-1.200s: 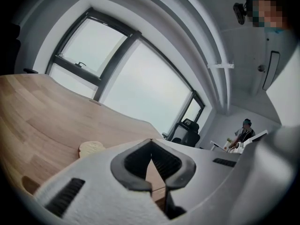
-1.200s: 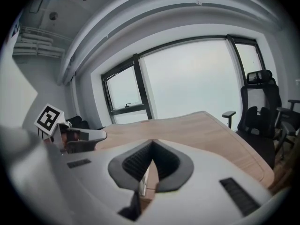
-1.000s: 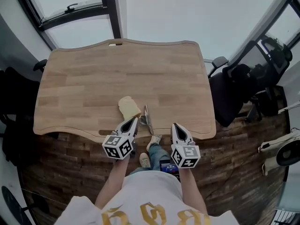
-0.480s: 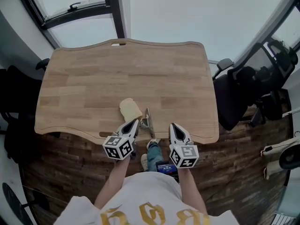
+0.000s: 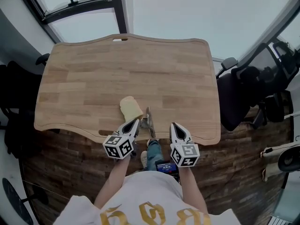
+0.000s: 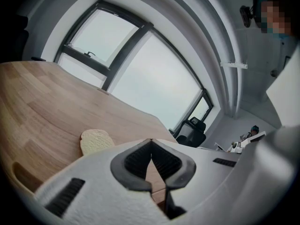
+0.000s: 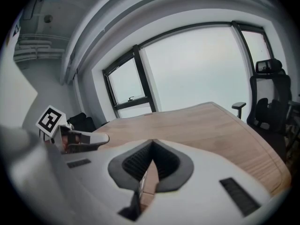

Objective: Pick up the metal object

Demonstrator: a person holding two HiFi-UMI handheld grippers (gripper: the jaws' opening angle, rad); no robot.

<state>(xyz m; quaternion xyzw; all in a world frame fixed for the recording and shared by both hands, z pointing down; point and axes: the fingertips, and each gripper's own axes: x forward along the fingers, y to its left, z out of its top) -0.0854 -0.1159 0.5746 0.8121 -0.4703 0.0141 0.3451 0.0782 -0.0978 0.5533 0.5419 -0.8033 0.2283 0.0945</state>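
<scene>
The metal object (image 5: 148,120), a narrow shiny piece, lies near the front edge of the wooden table (image 5: 93,78), just right of a slice of bread (image 5: 131,108). My left gripper (image 5: 135,121) is at the table's front edge, its tip close to the left of the metal object and below the bread. It is shut and holds nothing. My right gripper (image 5: 173,125) hovers at the front edge to the right of the metal object, also shut and holding nothing. The left gripper view shows the bread (image 6: 95,140) but not the metal object.
Black office chairs (image 5: 243,93) stand off the table's right side, and dark things (image 5: 14,107) stand on the left. A window frame (image 5: 79,6) runs behind the far edge. The person's legs and a shoe (image 5: 152,146) are under the front edge. The left gripper (image 7: 91,138) shows in the right gripper view.
Both grippers stay shut in nearly the same place at the front edge. The head view has shifted a little, so the table sits slightly higher and further right.
</scene>
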